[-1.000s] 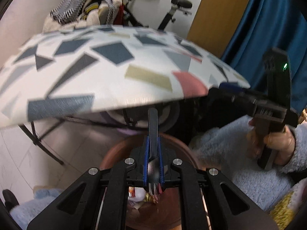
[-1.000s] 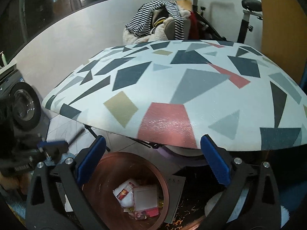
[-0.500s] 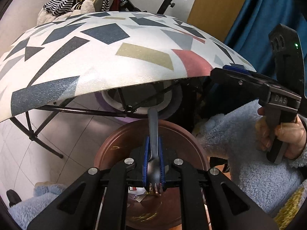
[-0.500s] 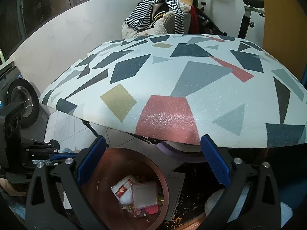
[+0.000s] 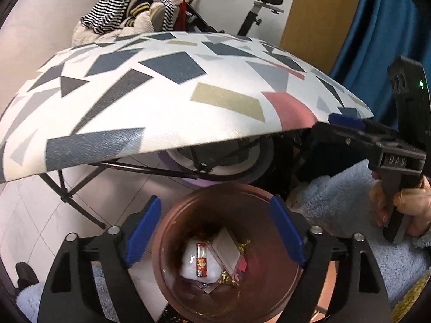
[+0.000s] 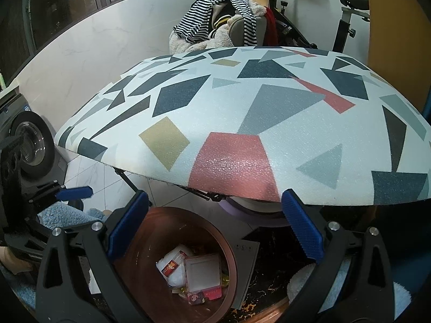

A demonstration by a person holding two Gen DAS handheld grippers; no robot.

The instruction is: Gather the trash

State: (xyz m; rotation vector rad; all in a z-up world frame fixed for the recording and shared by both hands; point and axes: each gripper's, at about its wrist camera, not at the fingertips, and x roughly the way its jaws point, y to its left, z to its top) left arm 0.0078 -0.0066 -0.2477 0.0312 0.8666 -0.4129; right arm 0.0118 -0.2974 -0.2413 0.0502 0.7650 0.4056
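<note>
The left gripper (image 5: 215, 231) hangs with its blue pads spread wide and empty over the copper bin (image 5: 188, 210); the right gripper (image 6: 212, 228) is likewise agape above it. Wrappers (image 5: 200, 263) lie at the bin's bottom (a dark fork may be among them, hard to tell). The patterned table (image 6: 242, 113) looks bare, so both should check it before withdrawing.
</note>
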